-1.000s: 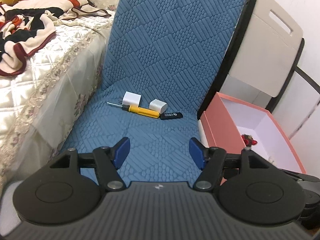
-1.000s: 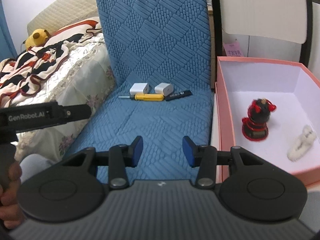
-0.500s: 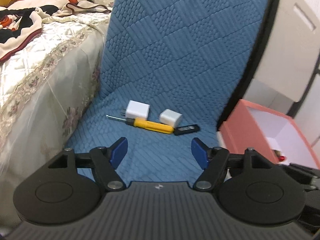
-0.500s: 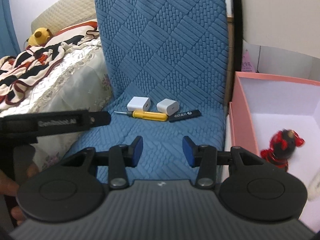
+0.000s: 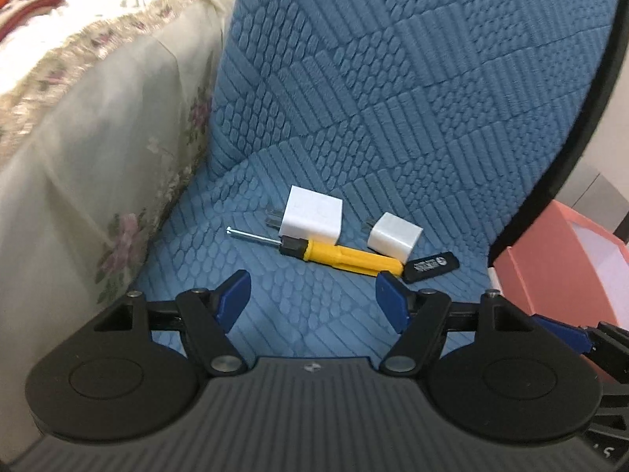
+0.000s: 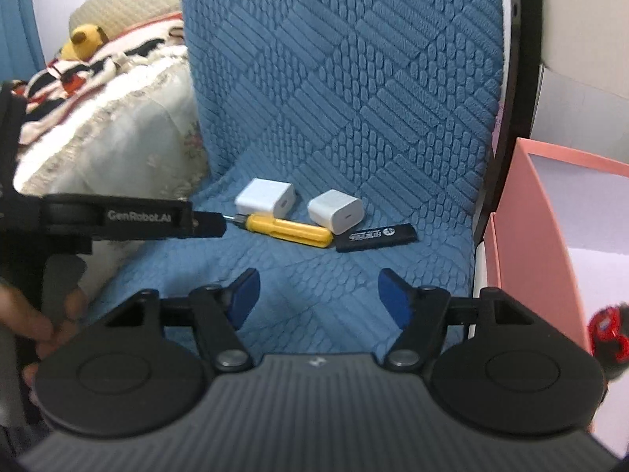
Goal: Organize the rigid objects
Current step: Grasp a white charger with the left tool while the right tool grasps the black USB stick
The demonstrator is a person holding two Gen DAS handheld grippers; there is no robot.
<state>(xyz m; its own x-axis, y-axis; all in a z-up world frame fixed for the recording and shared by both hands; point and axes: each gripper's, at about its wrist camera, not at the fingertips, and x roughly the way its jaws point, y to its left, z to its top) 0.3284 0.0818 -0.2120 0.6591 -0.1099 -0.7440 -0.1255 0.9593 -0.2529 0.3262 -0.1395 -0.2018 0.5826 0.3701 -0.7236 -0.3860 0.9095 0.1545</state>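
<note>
- On blue quilted chair seat: yellow plastic screwdriver, two white charger cubes, black USB stick, clustered at 12 o'clock of both grippers.
- Left gripper jaws apart, empty.
- Right gripper jaws just been opening, nothing between.
- Step looks like reach; next likely close on one item, carry to pink cardboard box at 3 o'clock.

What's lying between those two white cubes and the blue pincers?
In both views, a yellow screwdriver lies in front of the white chargers, then bare blue seat cover up to the open pincers.
</note>
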